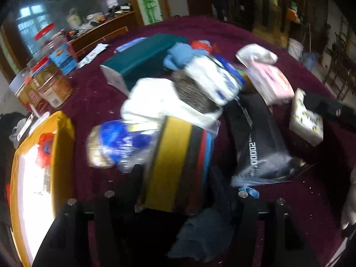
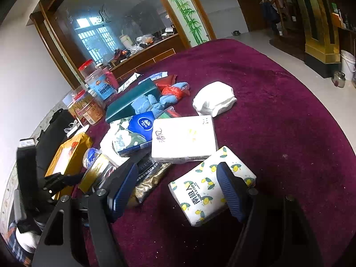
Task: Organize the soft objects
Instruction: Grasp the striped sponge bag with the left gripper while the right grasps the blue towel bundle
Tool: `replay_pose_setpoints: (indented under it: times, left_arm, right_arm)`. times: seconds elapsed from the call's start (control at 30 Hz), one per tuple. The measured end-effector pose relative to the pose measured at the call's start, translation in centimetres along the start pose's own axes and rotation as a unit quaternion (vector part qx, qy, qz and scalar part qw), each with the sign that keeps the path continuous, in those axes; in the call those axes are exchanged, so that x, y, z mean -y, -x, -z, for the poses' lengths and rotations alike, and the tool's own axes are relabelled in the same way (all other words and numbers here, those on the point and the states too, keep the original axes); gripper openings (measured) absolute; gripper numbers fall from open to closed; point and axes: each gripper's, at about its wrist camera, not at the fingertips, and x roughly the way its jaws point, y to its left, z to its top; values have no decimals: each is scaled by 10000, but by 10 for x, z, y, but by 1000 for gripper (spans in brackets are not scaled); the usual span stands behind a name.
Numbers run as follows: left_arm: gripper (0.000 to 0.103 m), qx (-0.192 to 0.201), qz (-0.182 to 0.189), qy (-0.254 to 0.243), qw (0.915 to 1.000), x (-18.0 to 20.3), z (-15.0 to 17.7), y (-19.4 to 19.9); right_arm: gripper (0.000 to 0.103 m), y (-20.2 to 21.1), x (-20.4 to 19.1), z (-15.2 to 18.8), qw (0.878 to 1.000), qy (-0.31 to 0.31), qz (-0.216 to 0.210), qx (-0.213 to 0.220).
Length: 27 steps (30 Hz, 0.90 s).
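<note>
The left wrist view is blurred. A pack striped yellow, black, red and blue (image 1: pixel 180 146) lies between the fingers of my left gripper (image 1: pixel 176 173) and fills the gap; whether the pads press on it is unclear. A dark blue cloth (image 1: pixel 200 233) hangs below the jaws. My right gripper (image 2: pixel 176 169) stands open over the maroon tablecloth (image 2: pixel 278 122). A lemon-print tissue pack (image 2: pixel 200 195) lies between its blue pads (image 2: pixel 229 191), near the right one and well apart from the left. Soft goods crowd the middle: a white tissue pack (image 2: pixel 184 140), blue towels (image 2: pixel 153 104), a white bundle (image 2: pixel 213 99).
A dark green box (image 2: pixel 131 100), a blue tissue pack (image 2: pixel 142 123) and a black-and-gold packet (image 2: pixel 149 182) lie in the pile. A yellow open box (image 2: pixel 69 155) and several plastic jars (image 2: pixel 100 84) stand at the left. The far right of the table is bare cloth.
</note>
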Motion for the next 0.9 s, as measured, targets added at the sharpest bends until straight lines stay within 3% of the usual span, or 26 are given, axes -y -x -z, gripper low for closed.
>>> replay_pose_setpoints:
  times: [0.07,0.13,0.27,0.5,0.63,0.73,0.9]
  left_arm:
    - [50,77,120,119,9998,-2,1,4]
    - [45,158,420,449,9980,-13,3,14]
    - [45,551,650,958,9918,-36,9,48]
    - [45,1029,1265,1988,9664,-88,44,106]
    - [45,1158,1318,2359,9558,-111,73,125]
    - [45,1255,1259,2558,9502,-123,88,132]
    - [45,1392,1153,2897,9399,-147,114,136]
  right_arm:
    - [73,-1,0,0,10000,0,5,-10]
    - [73,-1,0,0,10000,2,3,-11]
    - [74,-1,0,0,10000,7,15,-16]
    - [77,-3,-2,1,10000,61,30,-57]
    - [76,5,-10,1,9997,121,186,-124]
    - [76,24,-28,8,9991,-1,-387,-171]
    - [76,17,-77,33,9868,43,-1240,-1043]
